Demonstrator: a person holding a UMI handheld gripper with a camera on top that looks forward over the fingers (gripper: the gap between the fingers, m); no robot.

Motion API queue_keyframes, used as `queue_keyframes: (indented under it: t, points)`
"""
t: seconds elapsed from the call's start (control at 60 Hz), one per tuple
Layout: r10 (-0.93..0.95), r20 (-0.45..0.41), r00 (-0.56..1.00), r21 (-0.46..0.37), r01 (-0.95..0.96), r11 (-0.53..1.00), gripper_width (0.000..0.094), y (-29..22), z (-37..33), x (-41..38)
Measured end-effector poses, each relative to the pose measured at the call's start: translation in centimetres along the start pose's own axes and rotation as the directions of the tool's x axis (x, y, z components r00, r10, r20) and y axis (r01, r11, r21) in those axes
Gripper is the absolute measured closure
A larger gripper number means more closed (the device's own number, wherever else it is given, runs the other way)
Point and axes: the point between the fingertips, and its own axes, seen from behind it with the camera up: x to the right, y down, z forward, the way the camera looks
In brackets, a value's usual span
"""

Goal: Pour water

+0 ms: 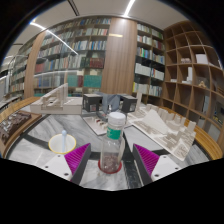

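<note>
A clear plastic bottle with a pale green cap stands upright on the white marbled table, on a red ring at its base. My gripper is open around it. The bottle stands between the two fingers, with a gap at each side between it and the magenta pads. A small white bowl sits on the table just left of the left finger.
White architectural models lie to the right of the bottle and more stand behind it. Monitors stand at the table's far side. Bookshelves fill the back and right walls.
</note>
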Motion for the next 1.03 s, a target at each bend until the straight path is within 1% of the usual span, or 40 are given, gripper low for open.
queue_keyframes:
  t: [0.117, 0.233, 0.4, 0.5, 0.6, 0.767, 0.933, 1.033]
  points:
    - [0.035, -0.030, 0.999, -0.042, -0.037, 0.998, 0.0085, 0.0, -6.6, -0.3]
    - [0.060, -0.022, 0.998, -0.083, -0.062, 0.995, 0.0086, 1.1, -13.9, -1.5]
    - [0.029, -0.008, 1.000, -0.078, -0.030, 0.996, 0.0083, 2.0, -23.3, -3.3]
    - [0.041, 0.003, 0.999, -0.077, -0.041, 0.996, 0.0083, 2.4, -27.5, -4.2]
    - [0.056, -0.008, 0.998, -0.082, -0.057, 0.995, 0.0083, 2.8, -30.1, -4.1]
    - [0.061, -0.041, 0.997, -0.064, -0.064, 0.996, 0.0086, 2.7, -32.8, -3.1]
    - [0.039, -0.041, 0.998, -0.047, -0.041, 0.998, 0.0084, 2.6, -34.2, -3.2]
    - [0.030, -0.056, 0.998, -0.054, -0.033, 0.998, 0.0083, 2.9, -34.6, -2.9]
